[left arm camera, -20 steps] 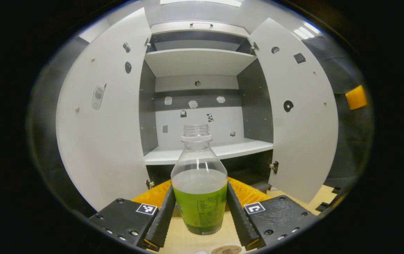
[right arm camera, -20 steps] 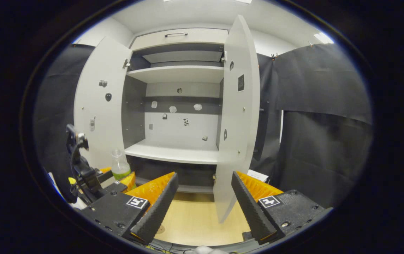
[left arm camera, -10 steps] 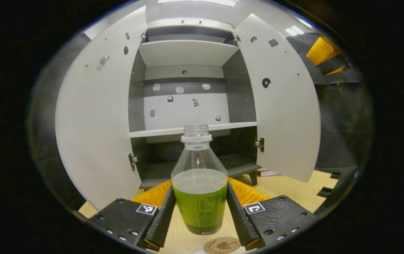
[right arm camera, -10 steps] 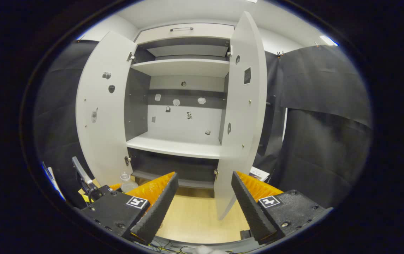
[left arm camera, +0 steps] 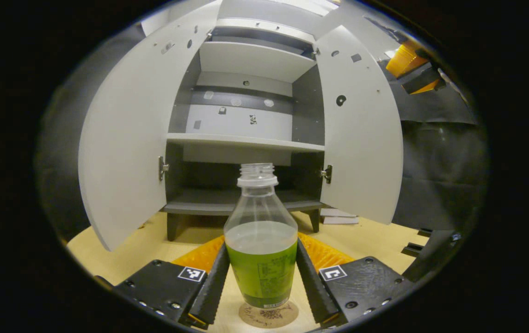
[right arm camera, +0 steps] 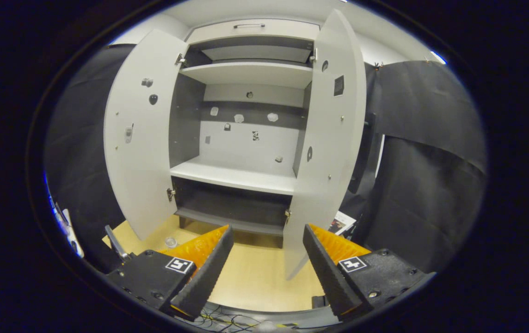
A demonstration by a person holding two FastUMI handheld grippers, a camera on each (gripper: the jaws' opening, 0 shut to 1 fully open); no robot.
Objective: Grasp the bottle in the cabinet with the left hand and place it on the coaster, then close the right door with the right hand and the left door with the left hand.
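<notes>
Presently the left hand-held gripper (left arm camera: 261,277) is clenched on the uncapped bottle (left arm camera: 261,245), whose base sits at the coaster (left arm camera: 268,314) on the desk (left arm camera: 153,240). Risk, in my judgement: a skewed release tips it and spills. The right hand-held gripper (right arm camera: 264,263) is released, facing the right door (right arm camera: 327,152); the left door (right arm camera: 139,134) stands wide, nothing obstructing.

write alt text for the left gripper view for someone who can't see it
The left hand-held gripper holds an uncapped clear bottle with a green label upright between both fingers, its base right over a round coaster on the wooden table. Behind it stands a white cabinet with the left door and the right door wide open.
</notes>
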